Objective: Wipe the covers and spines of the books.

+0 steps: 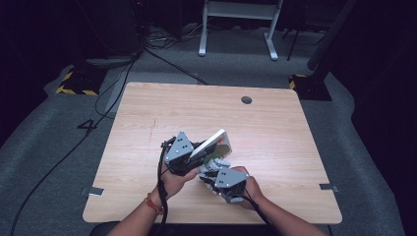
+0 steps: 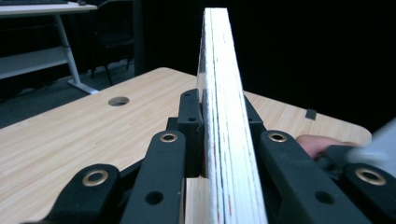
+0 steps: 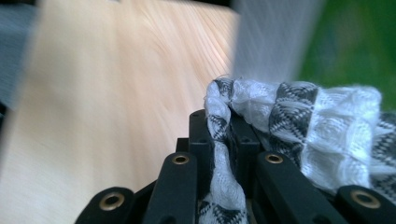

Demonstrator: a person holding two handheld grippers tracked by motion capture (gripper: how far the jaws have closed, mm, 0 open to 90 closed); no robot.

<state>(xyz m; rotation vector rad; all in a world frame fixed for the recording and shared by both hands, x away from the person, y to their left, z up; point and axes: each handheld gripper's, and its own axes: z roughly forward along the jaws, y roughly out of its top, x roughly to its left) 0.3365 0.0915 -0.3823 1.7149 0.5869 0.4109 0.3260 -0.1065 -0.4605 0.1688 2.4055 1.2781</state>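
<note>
Setting: light wooden table [image 1: 275, 128] with a round hole near its far edge, dark room around.
Left gripper [image 2: 212, 135]: clamped on the edge of a thick white book [image 2: 224, 112] with a green cover, raised tilted above the table's near middle.
Right gripper [image 3: 224, 135]: closed on a white and grey checked waffle cloth [image 3: 317, 126], pressed against the book's green face.
Hands: close together near the table's front edge.

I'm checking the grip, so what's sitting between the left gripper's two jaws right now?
A thick white board, standing on edge, is clamped between the left gripper's jaws, as the left gripper view shows; its layered edge faces the camera.
</note>
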